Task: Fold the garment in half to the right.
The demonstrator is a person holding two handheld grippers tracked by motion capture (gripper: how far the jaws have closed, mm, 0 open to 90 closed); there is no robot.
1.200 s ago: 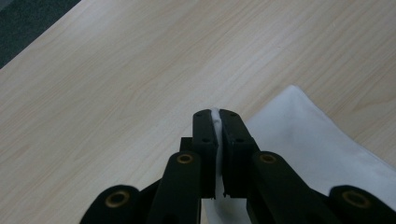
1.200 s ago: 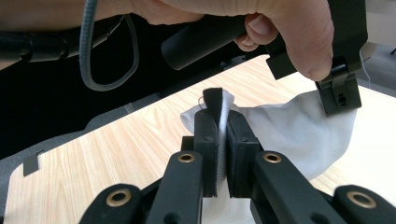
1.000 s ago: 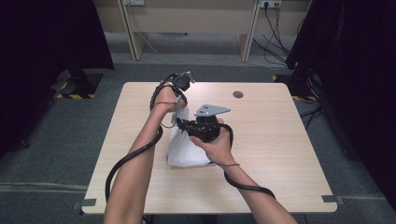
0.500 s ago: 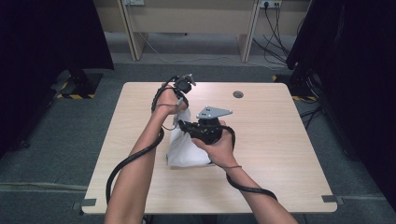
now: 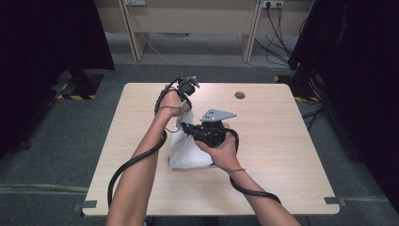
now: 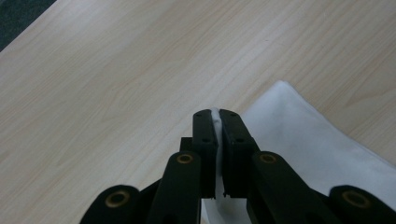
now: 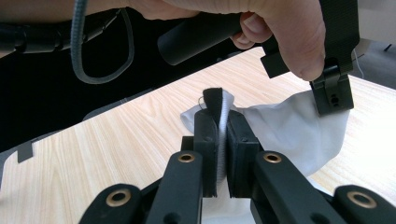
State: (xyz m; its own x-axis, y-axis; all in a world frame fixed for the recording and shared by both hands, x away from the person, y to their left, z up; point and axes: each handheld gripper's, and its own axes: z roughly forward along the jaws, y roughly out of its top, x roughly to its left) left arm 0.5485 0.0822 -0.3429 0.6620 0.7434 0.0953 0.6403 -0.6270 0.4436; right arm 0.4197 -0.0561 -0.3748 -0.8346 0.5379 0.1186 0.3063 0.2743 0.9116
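A white cloth [image 5: 188, 153] lies partly on the light wooden table [image 5: 282, 155], with its far end lifted. My left gripper [image 5: 184, 113] points down and is shut on the cloth's raised edge [image 6: 215, 114]; the rest of the cloth [image 6: 308, 140] spreads to the right below it. My right gripper [image 5: 186, 127], which carries a grey plate [image 5: 217, 114], is shut on another part of the edge [image 7: 219, 116], where a small black tab [image 7: 214, 98] sticks up. The right gripper view also has the left gripper [image 7: 332, 100] pinching the cloth [image 7: 289, 126] close by.
A round cable hole [image 5: 240, 95] sits near the table's far edge. Black cables trail from both grippers along the forearms. Desk legs and wall cables stand beyond the table, with dark curtains at both sides. Bare tabletop lies to the left and right of the cloth.
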